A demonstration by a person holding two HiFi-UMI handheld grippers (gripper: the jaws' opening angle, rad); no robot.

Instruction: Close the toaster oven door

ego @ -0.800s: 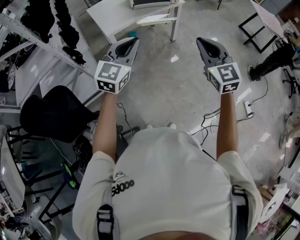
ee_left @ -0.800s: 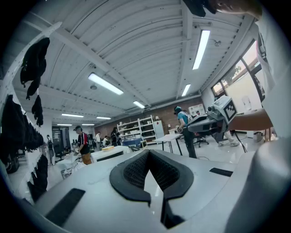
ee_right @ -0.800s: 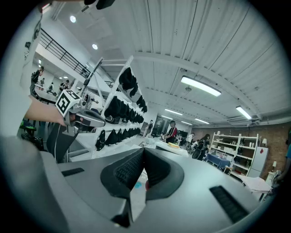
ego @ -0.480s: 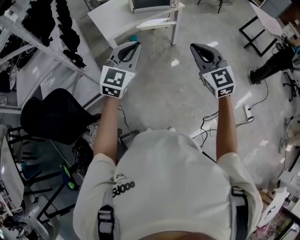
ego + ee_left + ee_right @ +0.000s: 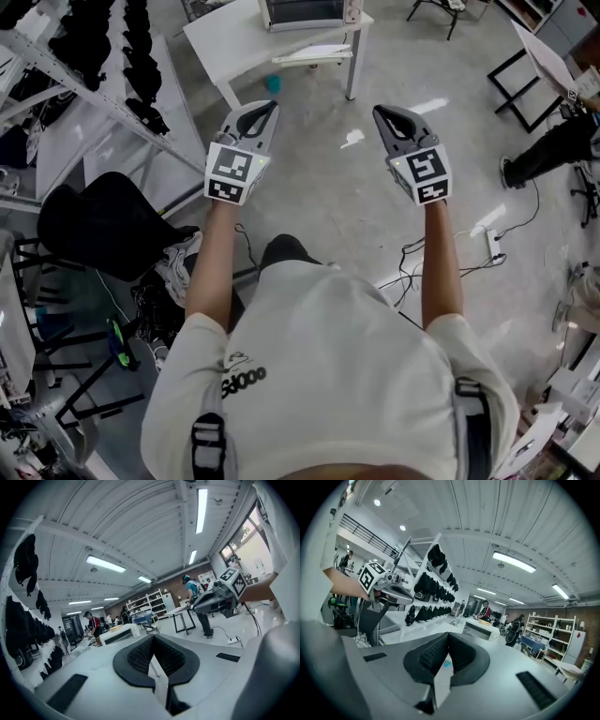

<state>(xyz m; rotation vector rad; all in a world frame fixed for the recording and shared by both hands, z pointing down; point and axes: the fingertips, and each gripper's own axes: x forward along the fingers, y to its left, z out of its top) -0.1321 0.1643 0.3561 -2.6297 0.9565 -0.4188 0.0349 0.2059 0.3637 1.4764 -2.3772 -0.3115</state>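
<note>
Since the earlier frames, the white table (image 5: 234, 37) bearing the boxy white toaster oven (image 5: 305, 11) had drawn nearer, yet lay well ahead of the grey left gripper (image 5: 265, 108) and grey right gripper (image 5: 385, 114), both with jaws fully together and empty, probably because the door needed only pushing.

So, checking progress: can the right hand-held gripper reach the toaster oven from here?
Probably not yet: the right hand-held gripper is over open floor, short of the white table carrying the toaster oven. Nothing stands between them.
</note>
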